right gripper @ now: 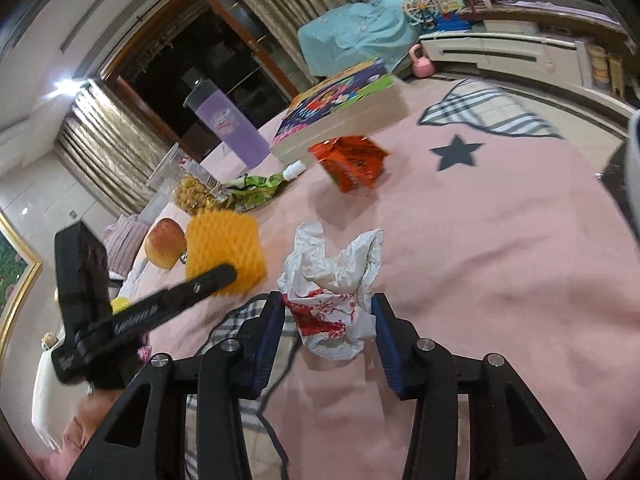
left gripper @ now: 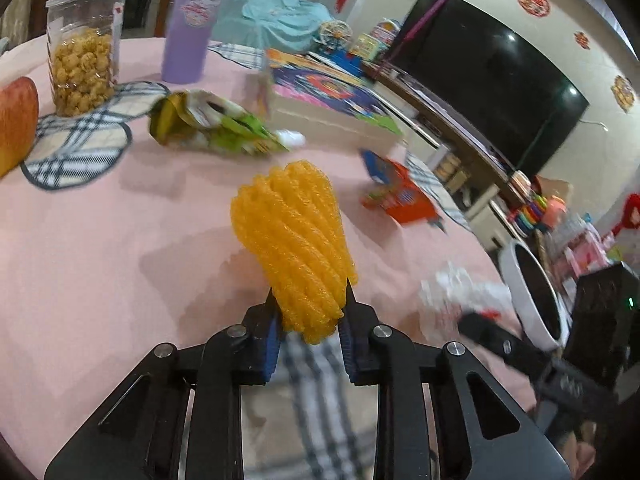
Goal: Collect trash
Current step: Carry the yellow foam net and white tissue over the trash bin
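Observation:
My left gripper (left gripper: 310, 304) is shut on an orange foam fruit net (left gripper: 294, 240) and holds it above the pink tablecloth; the net also shows in the right wrist view (right gripper: 224, 244). My right gripper (right gripper: 328, 312) is shut on a crumpled white wrapper with red print (right gripper: 334, 280), which shows blurred in the left wrist view (left gripper: 460, 292). A green snack bag (left gripper: 212, 124) and an orange-red snack packet (left gripper: 404, 196) lie farther back on the table. A white bin with a dark inside (left gripper: 536, 300) stands at the table's right edge.
A clear jar of popcorn (left gripper: 82, 52), a purple tumbler (left gripper: 192, 24), an apple (left gripper: 16, 120) and a colourful boxed book (left gripper: 332, 108) stand on the far side. Checked coasters (left gripper: 76, 148) lie at left. A television (left gripper: 488, 68) is behind.

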`<action>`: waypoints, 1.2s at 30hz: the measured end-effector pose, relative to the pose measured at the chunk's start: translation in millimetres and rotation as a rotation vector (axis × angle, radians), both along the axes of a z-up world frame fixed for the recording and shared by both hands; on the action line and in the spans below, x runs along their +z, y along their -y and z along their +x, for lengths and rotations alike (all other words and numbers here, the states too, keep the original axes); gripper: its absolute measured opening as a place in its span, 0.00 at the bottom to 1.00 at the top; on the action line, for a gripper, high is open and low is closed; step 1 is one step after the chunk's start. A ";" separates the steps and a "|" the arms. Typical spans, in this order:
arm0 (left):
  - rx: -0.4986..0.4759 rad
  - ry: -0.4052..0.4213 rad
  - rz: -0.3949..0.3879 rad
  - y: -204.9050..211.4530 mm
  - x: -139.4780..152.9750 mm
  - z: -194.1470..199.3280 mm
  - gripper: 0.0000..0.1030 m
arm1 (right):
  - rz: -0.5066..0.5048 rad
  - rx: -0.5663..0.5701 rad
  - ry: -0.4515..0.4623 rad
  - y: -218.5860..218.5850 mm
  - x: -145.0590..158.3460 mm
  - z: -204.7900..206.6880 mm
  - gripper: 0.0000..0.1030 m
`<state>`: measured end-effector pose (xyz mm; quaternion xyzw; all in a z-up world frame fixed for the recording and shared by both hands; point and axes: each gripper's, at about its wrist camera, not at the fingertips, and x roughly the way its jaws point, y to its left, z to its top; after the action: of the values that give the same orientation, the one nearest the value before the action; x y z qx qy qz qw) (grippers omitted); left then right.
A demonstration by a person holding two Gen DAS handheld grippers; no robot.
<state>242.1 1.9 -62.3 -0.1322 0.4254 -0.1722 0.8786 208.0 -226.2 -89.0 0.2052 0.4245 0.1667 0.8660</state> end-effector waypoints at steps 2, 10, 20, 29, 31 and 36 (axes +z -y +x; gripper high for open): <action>-0.023 -0.009 -0.008 7.9 0.7 -10.4 0.22 | -0.002 -0.018 0.006 7.2 3.0 -4.7 0.44; -0.102 -0.009 -0.018 38.1 7.3 -40.7 0.22 | -0.003 -0.089 0.033 38.1 15.7 -28.3 0.44; -0.187 -0.005 -0.013 78.1 14.0 -63.8 0.22 | -0.004 -0.150 0.063 66.7 27.2 -55.1 0.44; -0.275 0.007 -0.004 117.1 19.0 -76.5 0.22 | -0.001 -0.218 0.084 95.5 36.1 -74.5 0.44; -0.288 0.008 -0.003 124.1 19.6 -78.9 0.22 | -0.009 -0.230 0.090 101.3 38.4 -79.0 0.44; -0.326 0.013 0.002 141.0 22.2 -83.5 0.22 | -0.014 -0.265 0.100 115.2 42.5 -87.4 0.44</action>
<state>158.6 -139.1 -40.0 -0.0596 0.4358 -0.3127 0.8419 120.6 -341.4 -46.5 0.2449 0.3509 0.0578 0.9020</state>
